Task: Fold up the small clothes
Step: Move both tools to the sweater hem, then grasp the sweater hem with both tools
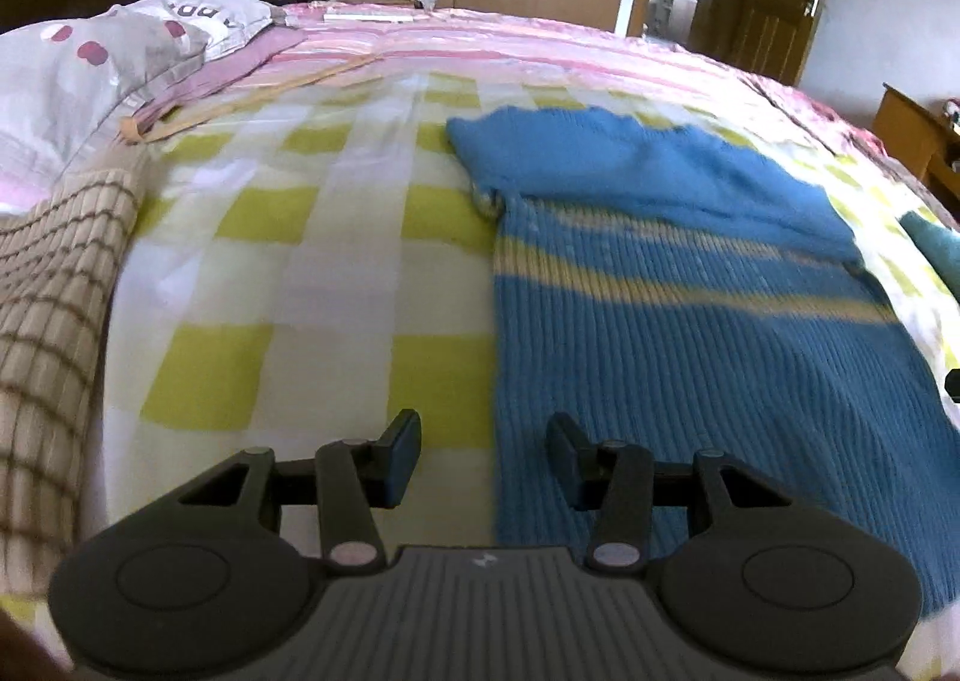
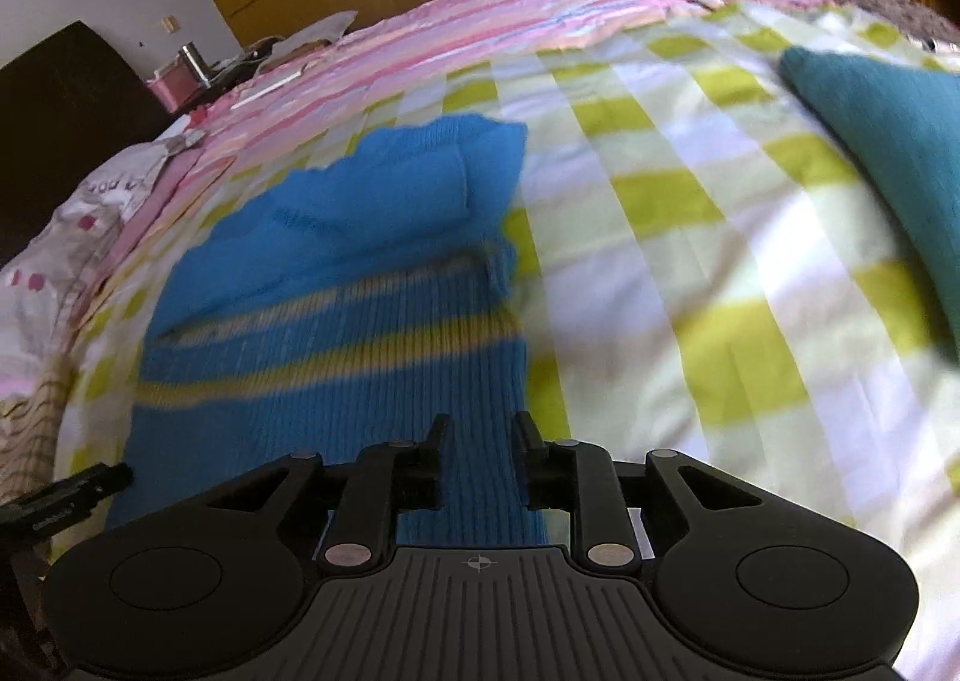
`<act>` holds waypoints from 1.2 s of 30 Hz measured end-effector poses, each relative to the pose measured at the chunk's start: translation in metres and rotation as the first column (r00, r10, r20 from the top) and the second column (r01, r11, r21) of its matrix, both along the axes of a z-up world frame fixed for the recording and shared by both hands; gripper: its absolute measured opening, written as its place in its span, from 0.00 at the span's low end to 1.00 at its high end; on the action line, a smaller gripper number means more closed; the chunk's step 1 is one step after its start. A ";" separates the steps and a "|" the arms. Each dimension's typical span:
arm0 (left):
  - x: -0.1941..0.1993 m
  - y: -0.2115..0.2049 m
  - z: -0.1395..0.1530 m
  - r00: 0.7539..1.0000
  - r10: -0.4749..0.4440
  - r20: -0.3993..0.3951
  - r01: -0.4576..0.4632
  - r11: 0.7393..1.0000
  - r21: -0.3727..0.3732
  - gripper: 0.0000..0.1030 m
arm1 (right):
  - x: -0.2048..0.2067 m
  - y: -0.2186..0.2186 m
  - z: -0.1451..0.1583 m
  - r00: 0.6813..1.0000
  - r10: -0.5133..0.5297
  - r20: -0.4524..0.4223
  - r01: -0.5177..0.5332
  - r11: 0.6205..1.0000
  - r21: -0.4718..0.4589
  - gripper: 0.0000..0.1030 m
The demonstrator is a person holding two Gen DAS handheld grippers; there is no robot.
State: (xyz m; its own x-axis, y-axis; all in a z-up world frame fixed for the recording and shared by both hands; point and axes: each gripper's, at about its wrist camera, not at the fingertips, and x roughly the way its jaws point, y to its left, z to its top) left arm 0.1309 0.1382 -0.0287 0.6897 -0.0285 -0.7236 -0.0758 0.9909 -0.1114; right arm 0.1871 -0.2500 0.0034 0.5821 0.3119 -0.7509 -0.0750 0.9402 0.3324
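Observation:
A blue ribbed knit sweater (image 1: 690, 309) with pale yellow stripes lies flat on the green-and-white checked bedcover, its far part folded over itself. My left gripper (image 1: 483, 444) hovers open above the sweater's near left edge, with nothing between its fingers. The same sweater (image 2: 336, 309) fills the left of the right wrist view. There my right gripper (image 2: 480, 441) stands open over the sweater's near right edge, and its fingers hold nothing. The left gripper's tip (image 2: 90, 483) shows at that view's left border.
A folded teal garment (image 2: 888, 165) lies on the bed to the right. Pillows (image 1: 90, 63) and a wooden stick (image 1: 240, 99) sit at the far left, a brown checked blanket (image 1: 48, 333) at the near left. Wardrobes and a door stand behind the bed.

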 end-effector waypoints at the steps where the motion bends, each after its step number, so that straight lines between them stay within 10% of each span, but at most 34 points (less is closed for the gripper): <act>1: -0.003 -0.002 0.001 1.000 -0.007 -0.004 0.007 1.000 0.001 0.49 | -0.006 -0.001 -0.001 1.000 0.006 -0.008 -0.006 1.000 0.006 0.22; 27: -0.046 -0.012 0.007 0.986 -0.101 -0.135 0.089 0.992 -0.092 0.48 | -0.079 -0.032 -0.023 0.989 0.079 -0.125 -0.055 0.982 0.182 0.27; 36: -0.045 -0.005 0.007 0.986 -0.092 -0.139 0.068 0.983 -0.168 0.21 | -0.083 -0.031 -0.031 0.988 0.089 -0.128 -0.053 0.963 0.266 0.27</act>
